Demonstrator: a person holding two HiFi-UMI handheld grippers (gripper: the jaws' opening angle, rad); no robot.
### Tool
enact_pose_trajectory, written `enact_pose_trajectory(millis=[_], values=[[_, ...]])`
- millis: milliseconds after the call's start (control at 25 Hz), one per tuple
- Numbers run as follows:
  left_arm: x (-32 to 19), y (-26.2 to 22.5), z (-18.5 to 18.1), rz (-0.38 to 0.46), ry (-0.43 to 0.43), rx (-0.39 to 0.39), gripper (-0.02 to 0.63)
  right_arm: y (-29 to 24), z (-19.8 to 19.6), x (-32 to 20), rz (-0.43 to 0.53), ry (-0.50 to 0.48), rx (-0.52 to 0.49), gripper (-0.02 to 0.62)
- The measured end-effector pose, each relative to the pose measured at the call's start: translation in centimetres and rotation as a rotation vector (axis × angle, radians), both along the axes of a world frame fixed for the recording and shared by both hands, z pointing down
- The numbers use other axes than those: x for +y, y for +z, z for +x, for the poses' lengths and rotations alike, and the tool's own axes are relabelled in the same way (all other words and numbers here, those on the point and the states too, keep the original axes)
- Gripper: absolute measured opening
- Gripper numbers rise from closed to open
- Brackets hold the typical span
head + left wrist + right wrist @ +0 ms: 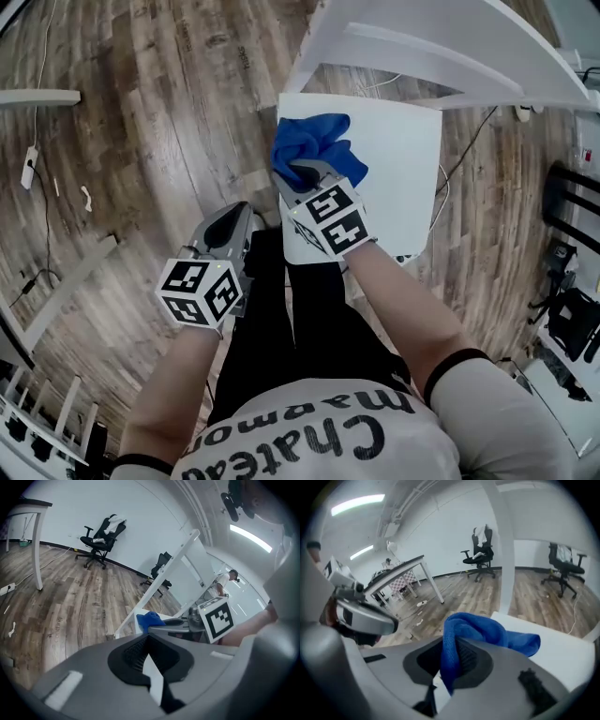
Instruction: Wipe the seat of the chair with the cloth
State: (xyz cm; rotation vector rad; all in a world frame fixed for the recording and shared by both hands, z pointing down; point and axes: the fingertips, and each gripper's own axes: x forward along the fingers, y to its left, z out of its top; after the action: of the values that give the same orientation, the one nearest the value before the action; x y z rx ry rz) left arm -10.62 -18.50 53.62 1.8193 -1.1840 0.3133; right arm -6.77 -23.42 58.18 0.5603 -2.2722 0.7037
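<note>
Some cloth (487,632) seemingly inside right claw (449,666)

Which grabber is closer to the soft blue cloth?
Right. The right gripper is shut on the soft blue cloth over the white chair seat. The left gripper is shut and empty, left of the seat, apart from the cloth.

Brown wood plank flooring (141,112) is seen across the head view. In the left gripper view, a black office chair (101,541) is set against a white wall (140,517) at upper left, and a strip light (251,536) is lit at upper right. A white table (398,571) is seen left of centre in the right gripper view.
</note>
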Motion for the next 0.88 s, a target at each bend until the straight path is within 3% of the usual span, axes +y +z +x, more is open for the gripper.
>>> enact_pose_trajectory(millis=[120, 240, 320, 480, 640, 880], values=[[1.9, 0.1, -1.7, -0.010, 0.004, 0.006, 0.008, 0.2, -0.8, 0.4, -0.131, 0.115, -0.106, 0.043], [3.2, -0.1, -2.8, 0.001, 0.023, 0.017, 0.008, 2.1, 2.5, -0.9, -0.106, 0.296, 0.024, 0.043], [3.7, -0.1, -3.5, 0.011, 0.033, 0.022, 0.008, 3.2, 4.2, -1.1, -0.077, 0.340, 0.130, 0.043], [3.9, -0.4, -4.6, 0.036, 0.056, 0.043, 0.008, 5.1, 4.8, 0.1, -0.045, 0.283, 0.271, 0.043], [3.8, -0.8, -5.1, 0.056, 0.088, 0.050, 0.008, 5.7, 3.8, 0.4, -0.009, 0.233, 0.333, 0.040], [4.7, -0.2, -5.5, 0.034, 0.055, 0.027, 0.008, 5.8, 3.2, -0.2, 0.095, 0.135, 0.397, 0.040]])
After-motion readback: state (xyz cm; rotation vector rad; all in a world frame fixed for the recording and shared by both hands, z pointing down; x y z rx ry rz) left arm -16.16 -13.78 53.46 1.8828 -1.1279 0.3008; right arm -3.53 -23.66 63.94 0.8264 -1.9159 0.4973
